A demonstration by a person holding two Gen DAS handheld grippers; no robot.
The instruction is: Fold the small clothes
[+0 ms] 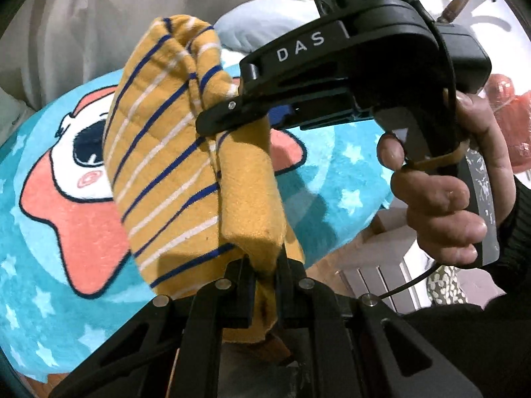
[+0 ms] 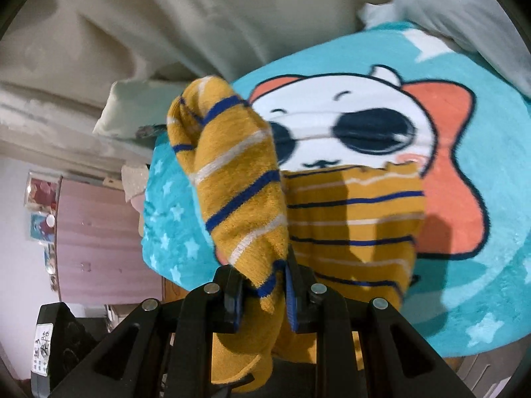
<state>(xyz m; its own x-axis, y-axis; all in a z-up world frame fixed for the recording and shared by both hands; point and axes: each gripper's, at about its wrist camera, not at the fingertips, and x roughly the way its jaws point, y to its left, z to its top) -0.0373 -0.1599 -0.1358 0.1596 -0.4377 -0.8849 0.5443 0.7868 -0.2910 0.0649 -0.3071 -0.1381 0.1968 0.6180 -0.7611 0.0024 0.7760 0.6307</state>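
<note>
A small mustard-yellow garment with blue and white stripes is held up above a turquoise panda blanket. My left gripper is shut on its lower folded edge. My right gripper comes in from the right in the left wrist view and is shut on the garment's upper part. In the right wrist view my right gripper pinches a bunched fold of the garment, and the rest hangs down over the blanket.
A grey-white duvet and a pale pillow lie behind the blanket. A pink cabinet stands at the left in the right wrist view. Red objects and a white radiator-like panel show at the right in the left wrist view.
</note>
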